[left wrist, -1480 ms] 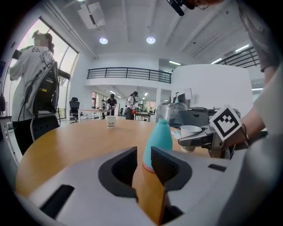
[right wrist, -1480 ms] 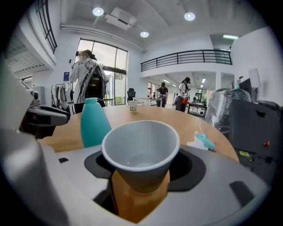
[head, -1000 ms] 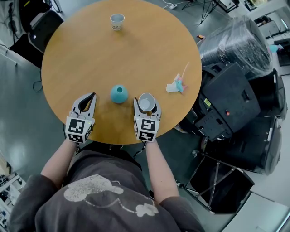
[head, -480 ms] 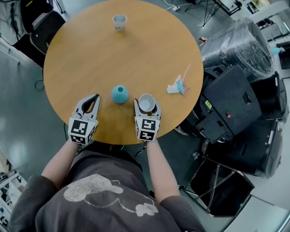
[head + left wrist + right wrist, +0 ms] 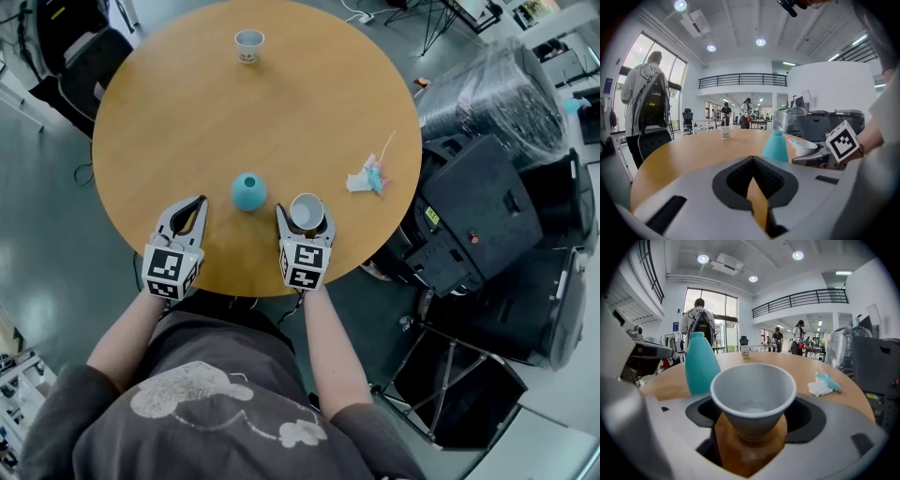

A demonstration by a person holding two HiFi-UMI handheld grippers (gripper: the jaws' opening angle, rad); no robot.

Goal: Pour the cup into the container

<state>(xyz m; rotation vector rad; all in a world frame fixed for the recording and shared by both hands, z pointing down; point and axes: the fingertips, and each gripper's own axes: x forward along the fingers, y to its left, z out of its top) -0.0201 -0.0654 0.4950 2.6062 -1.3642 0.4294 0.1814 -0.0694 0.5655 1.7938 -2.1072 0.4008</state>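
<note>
Wood-brown and round, the table (image 5: 253, 122) is the biggest thing before us, and everything else stands on it. Next in size come our two grippers at its near edge. The left gripper (image 5: 195, 201) rests left of the container with its jaws brought fully together. The right gripper (image 5: 304, 217) has just been opening its jaws; they stand wide now, with the cup between them and a dark gap showing at each side of the cup's wall in the right gripper view.

The container (image 5: 248, 191) is teal and matte, a bottle shape with a rounded body that narrows to a small open mouth. It stands upright, long axis vertical and mouth up, between the two grippers and just beside the cup on its left.

The cup (image 5: 307, 212) is a pale, plain paper cup, widest at its rolled rim and tapering to a small base. It sits upright on the table near the edge closest to us, its axis vertical and its mouth facing the ceiling. In the right gripper view its bottom (image 5: 753, 406) shows a faint glossy ring; we cannot tell how much it holds.

Well apart at the far side stands a second small cup (image 5: 248, 44), also upright. Toward the right rim lies a crumpled white tissue (image 5: 358, 181) with a turquoise and pink bit on it
</note>
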